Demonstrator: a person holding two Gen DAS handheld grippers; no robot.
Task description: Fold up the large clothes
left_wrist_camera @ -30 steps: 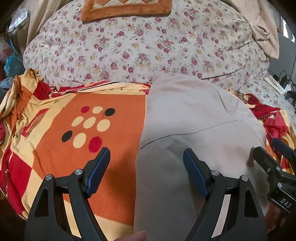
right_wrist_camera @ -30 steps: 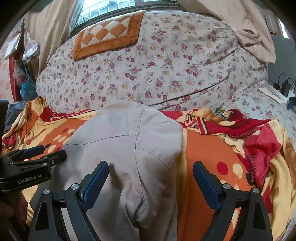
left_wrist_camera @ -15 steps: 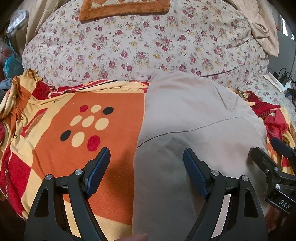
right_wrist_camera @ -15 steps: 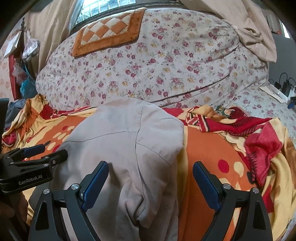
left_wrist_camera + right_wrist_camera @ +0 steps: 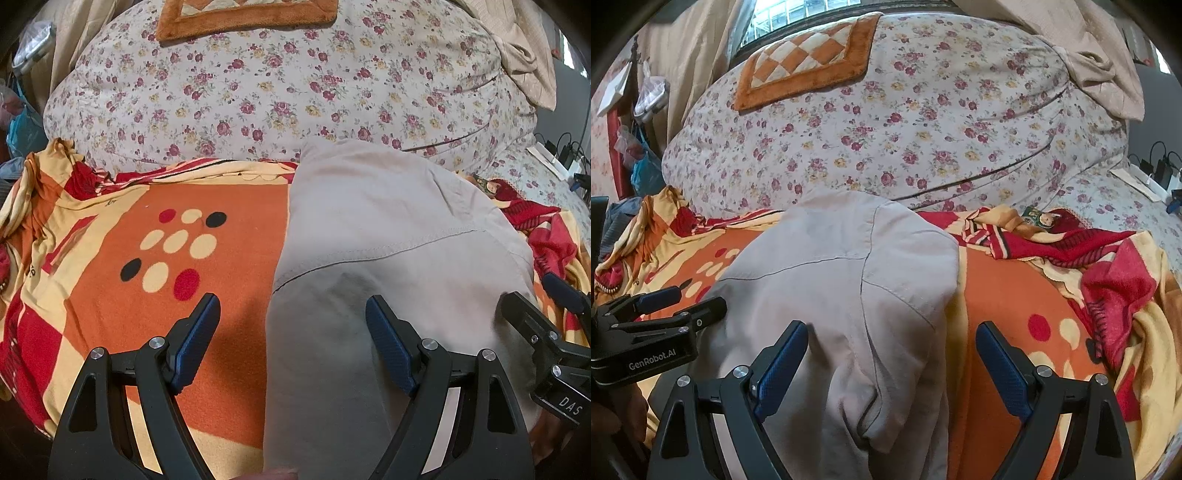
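Am hovering left gripper (image 5: 291, 332) and right gripper (image 5: 892, 354), jaws spread, holding nothing, over beige cotton shirt (image 5: 834, 280) lying partly folded on orange patterned blanket (image 5: 229, 236); straddling edges at 12 o'clock, judging next fold.

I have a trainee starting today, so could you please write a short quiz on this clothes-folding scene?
1. True or false: the left tool is shut on the beige shirt.
2. Which side edge of the shirt lies between the right tool tips? A left, B right.
3. Fill in: the shirt lies on an orange ____.

Key: 1 false, open and holding nothing; 2 B; 3 blanket.
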